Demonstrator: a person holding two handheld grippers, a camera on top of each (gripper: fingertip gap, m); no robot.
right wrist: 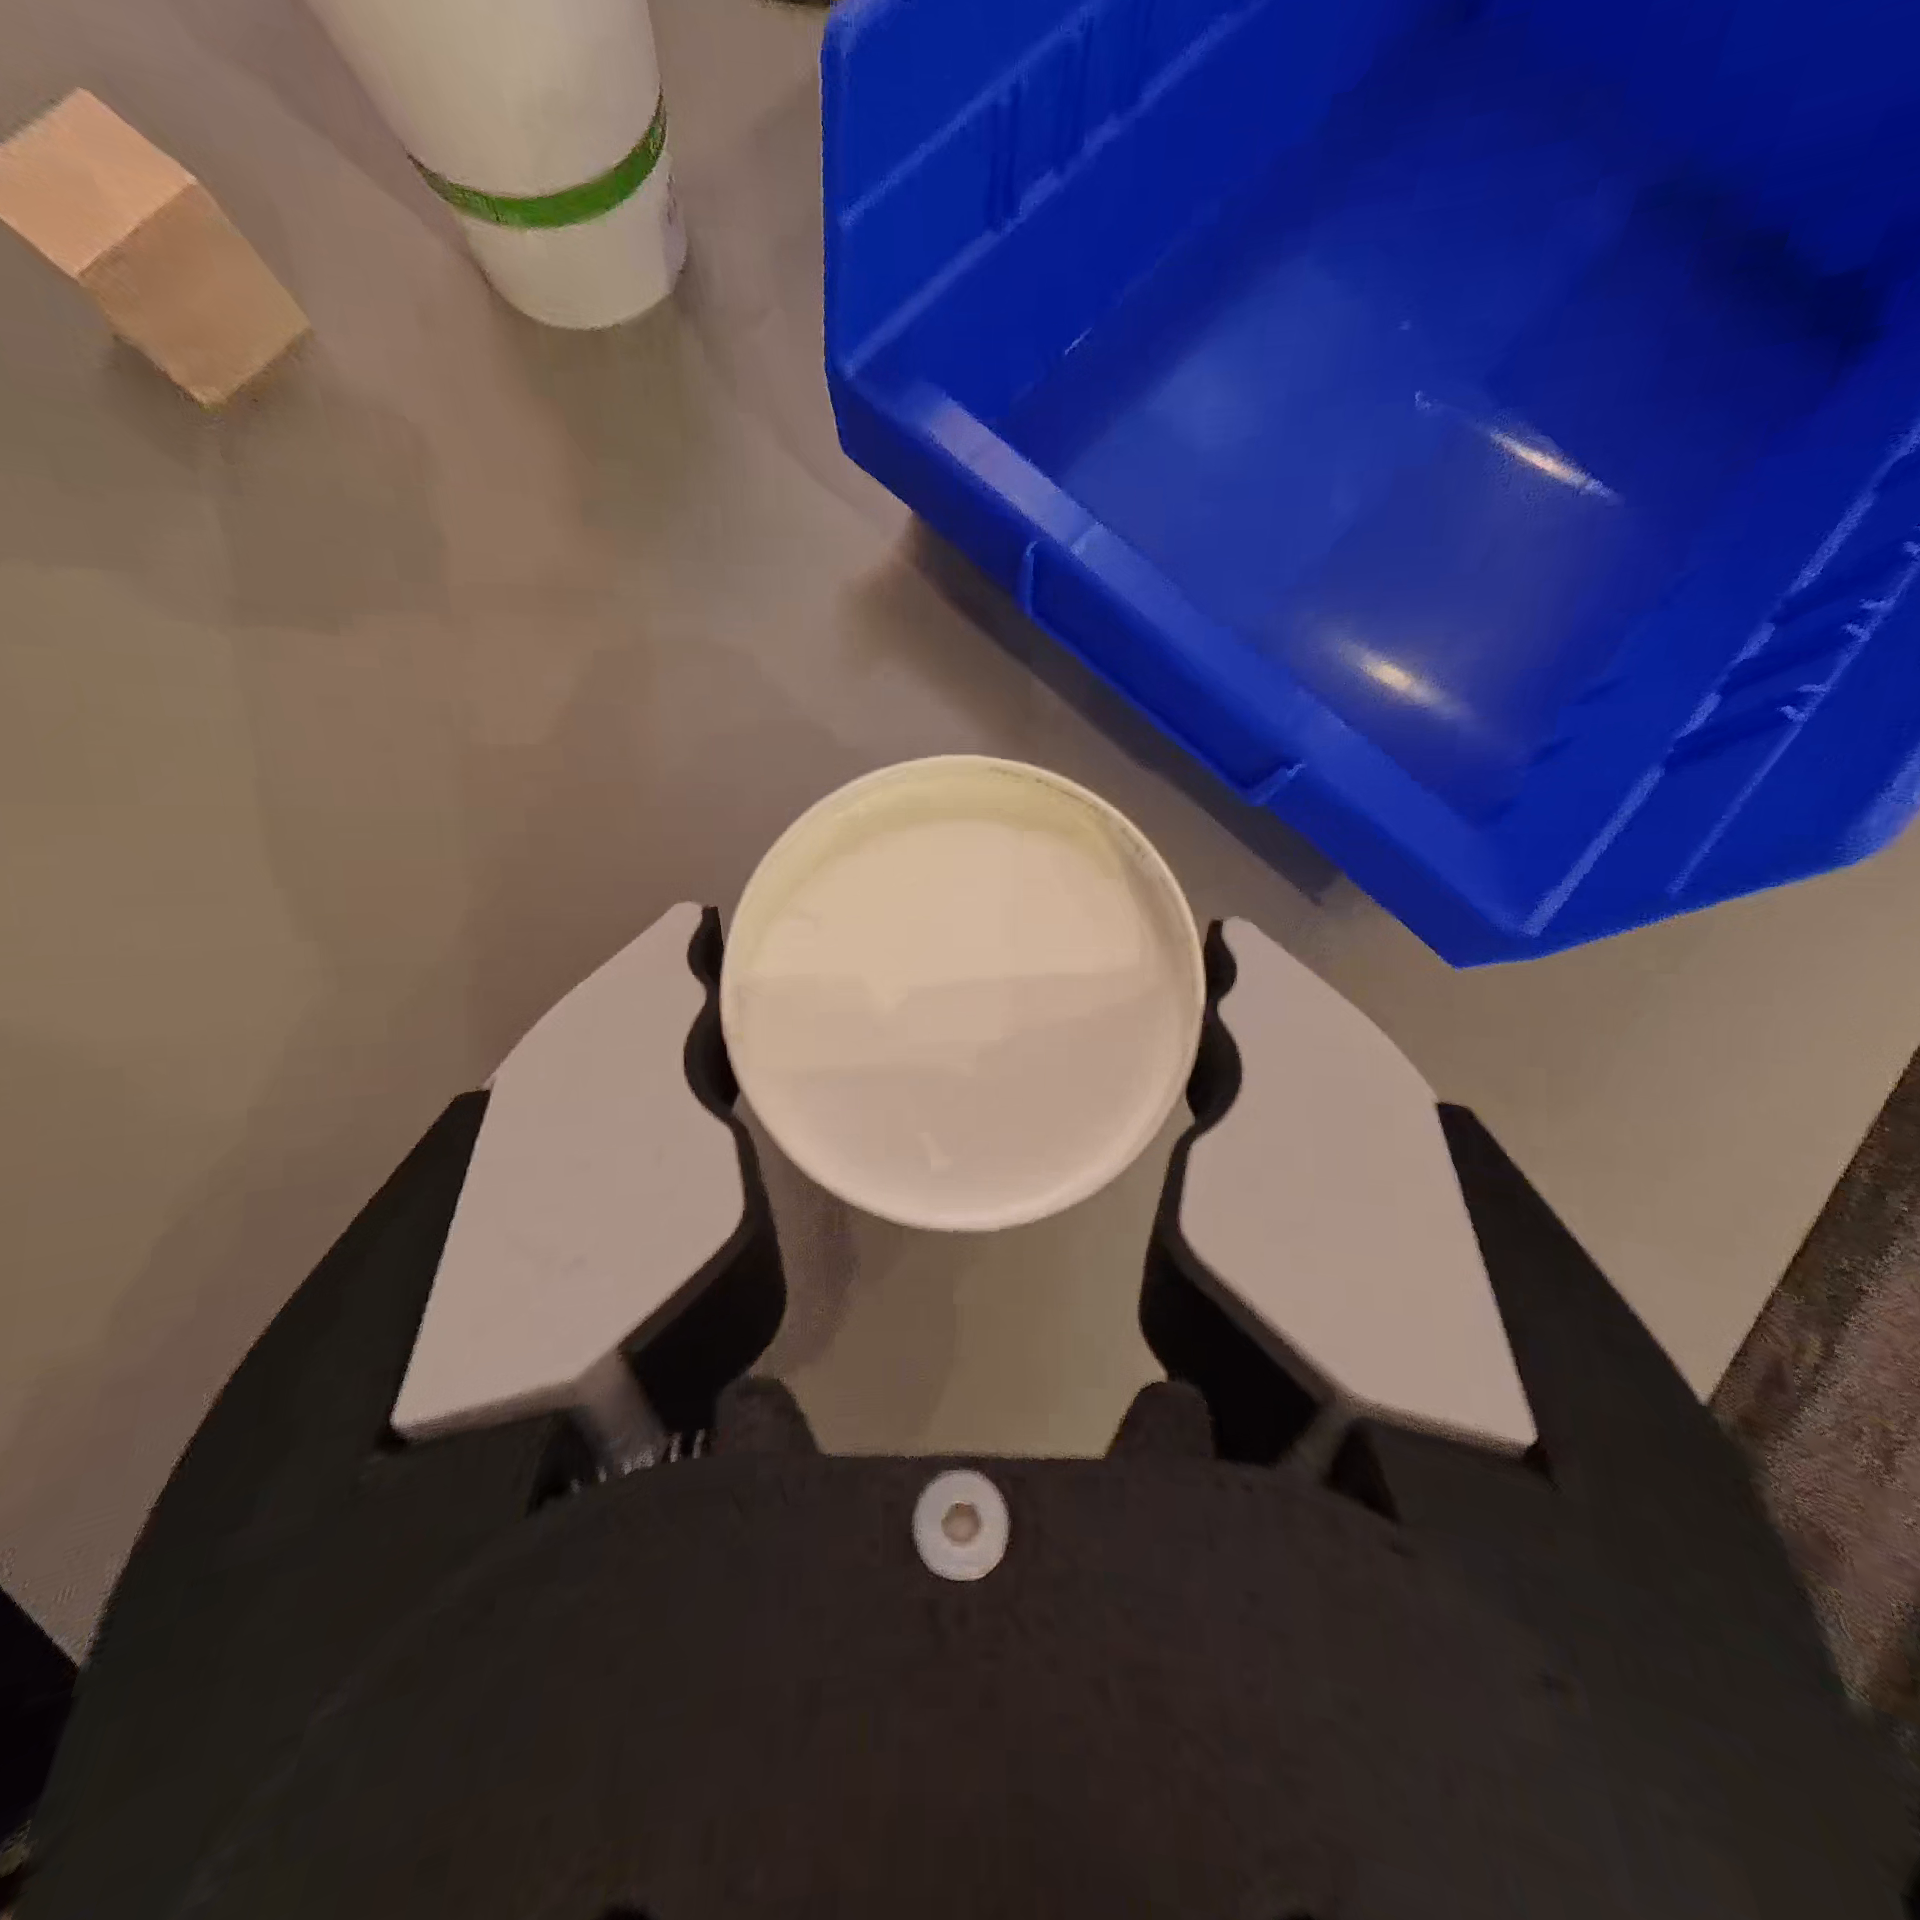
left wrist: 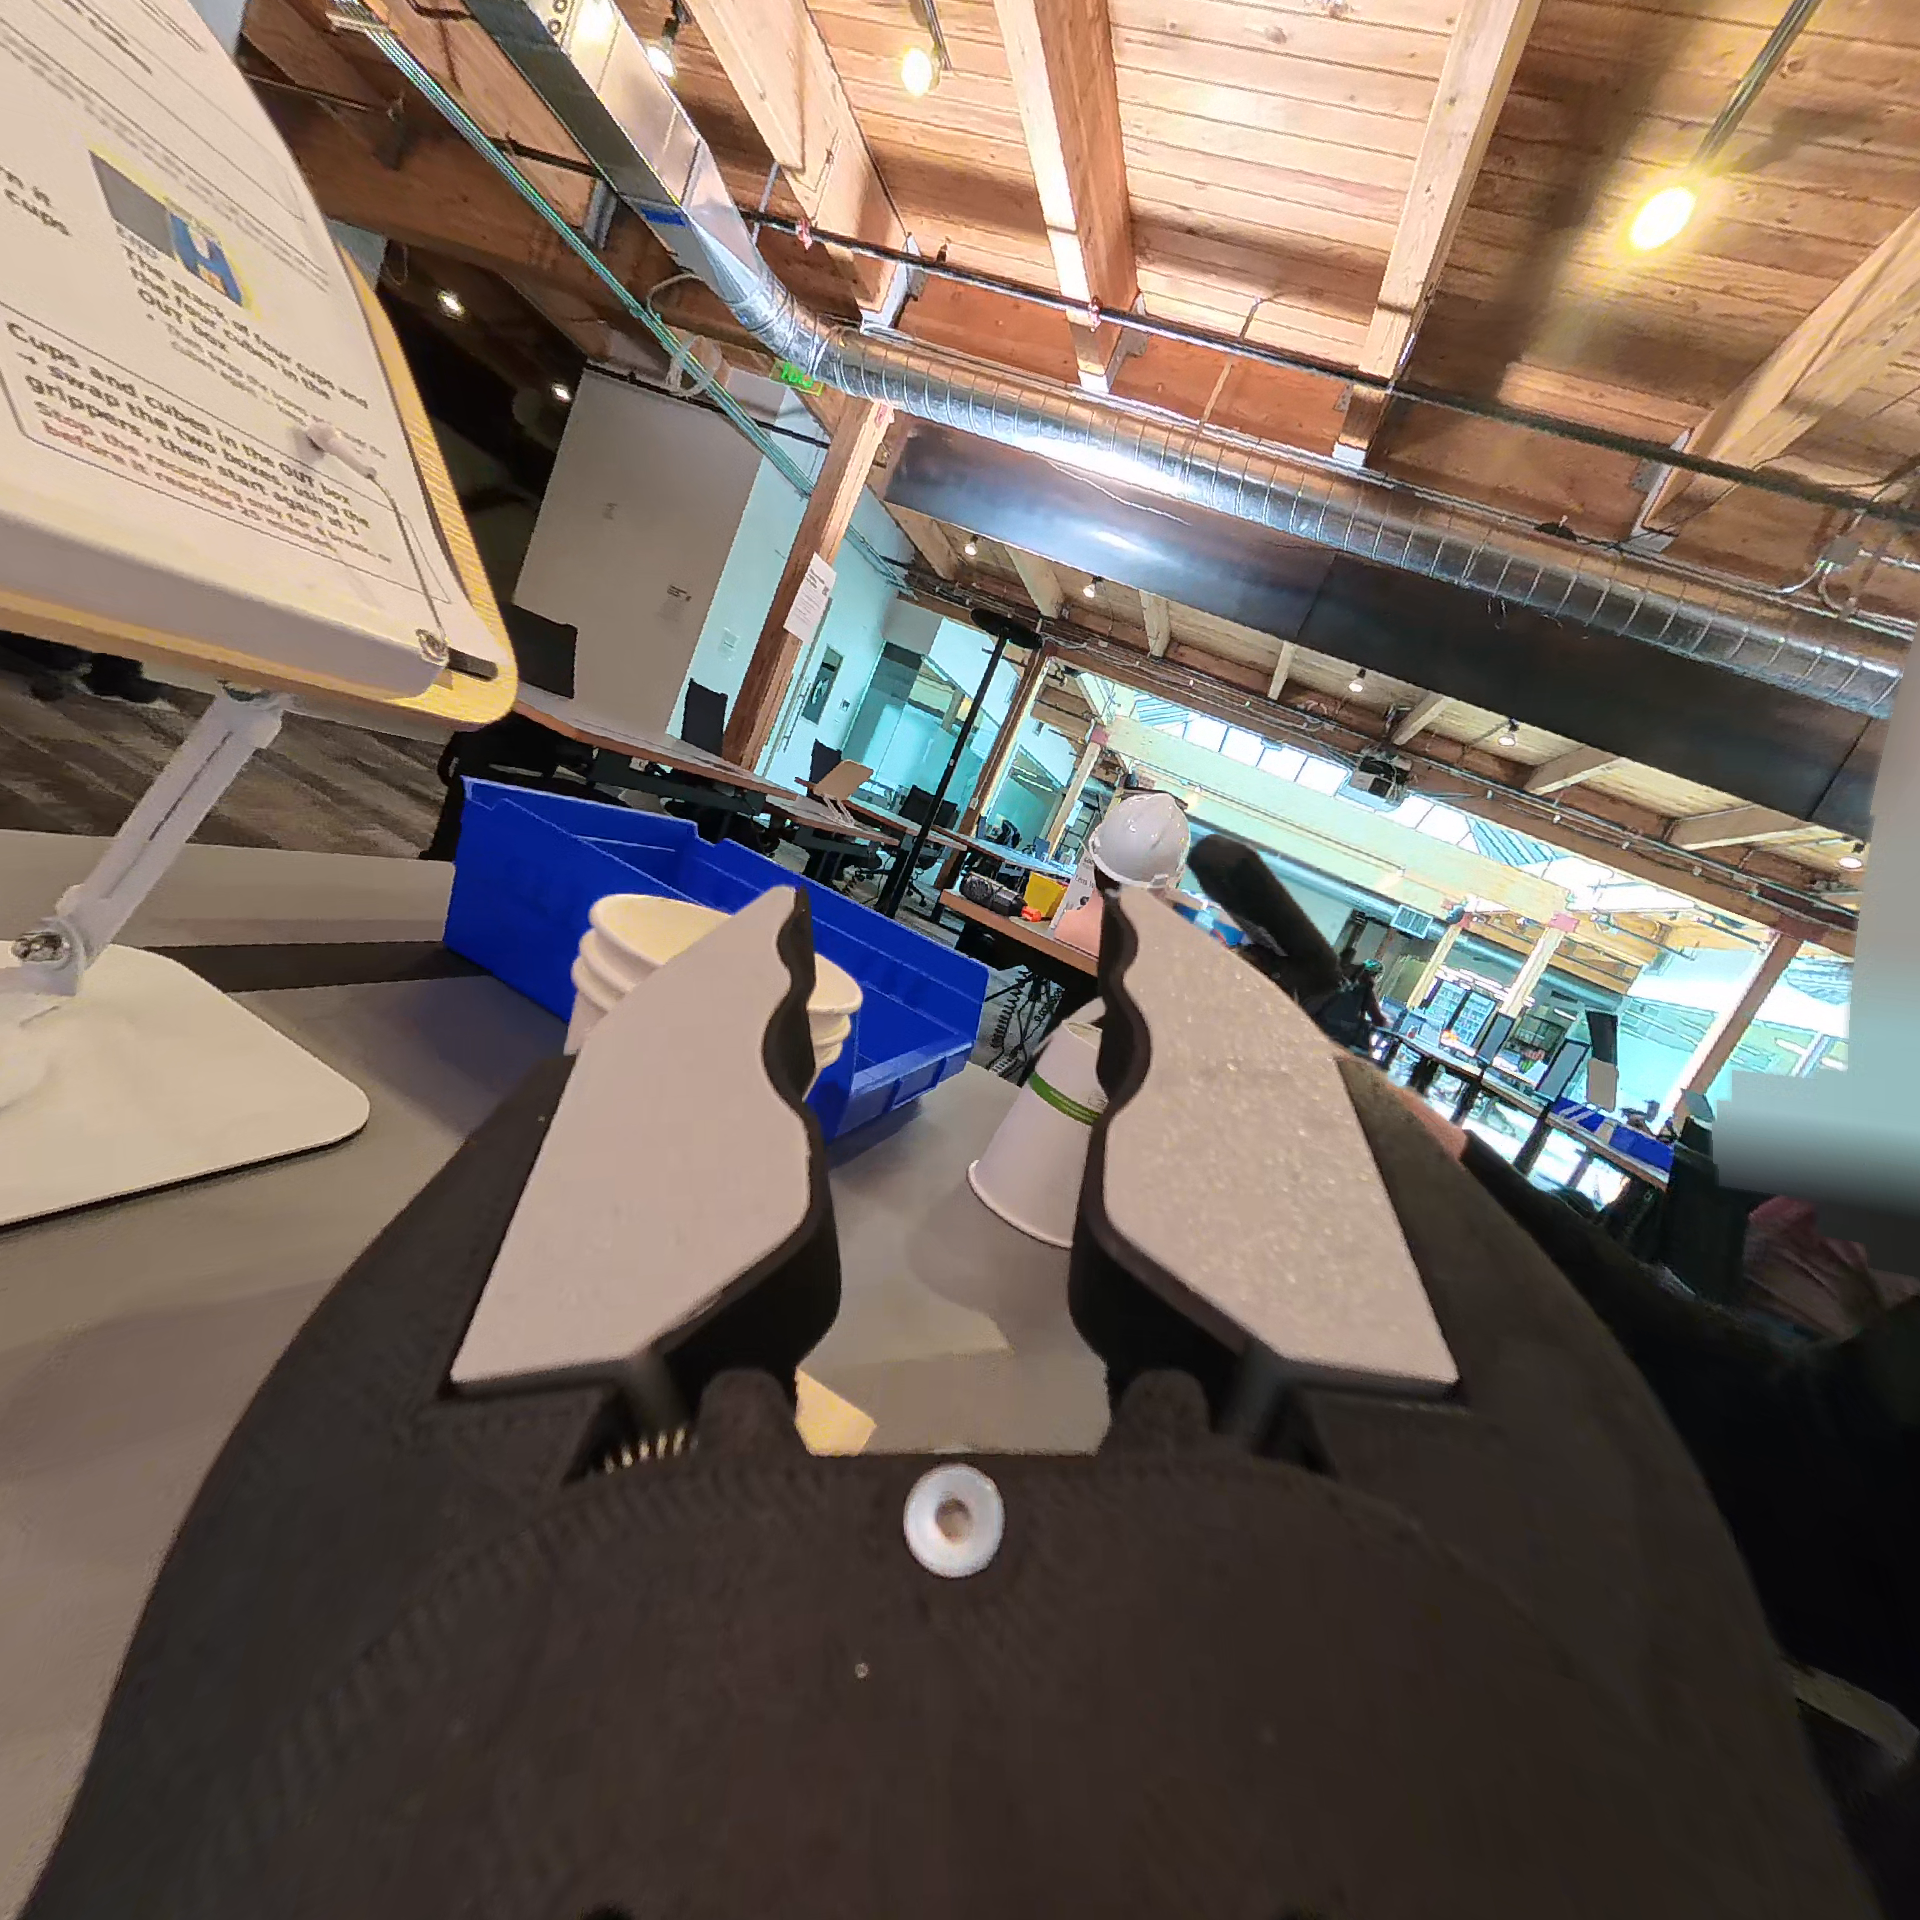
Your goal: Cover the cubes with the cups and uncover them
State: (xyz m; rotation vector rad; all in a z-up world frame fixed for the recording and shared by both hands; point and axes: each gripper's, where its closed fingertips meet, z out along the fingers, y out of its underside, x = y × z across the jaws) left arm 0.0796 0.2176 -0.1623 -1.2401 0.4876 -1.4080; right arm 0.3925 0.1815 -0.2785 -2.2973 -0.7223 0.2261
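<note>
- Our right gripper [right wrist: 956, 1003] clasps an inverted white cup [right wrist: 961, 997] at frame centre, above the desk [right wrist: 416, 727].
- Our left gripper [left wrist: 951, 966] gapes empty.
- A wooden cube [right wrist: 145, 249] sits upper left, beside a green-banded cup [right wrist: 551, 166].

Blue bin [right wrist: 1195, 665]: looking like glossy moulded plastic, catching highlights.
Held cup [right wrist: 961, 997]: showing a matt, smooth paper base.
Banded cup [right wrist: 551, 156]: appearing as matt white paper, though blurred.
Cube [right wrist: 145, 244]: looking like pale, unfinished wood.
Table [right wrist: 416, 727]: showing smooth grey matt.
Right gripper [right wrist: 961, 1023]: showing ridged black printed plastic.
Left gripper [left wrist: 951, 966]: wearing grainy grey pads.
</note>
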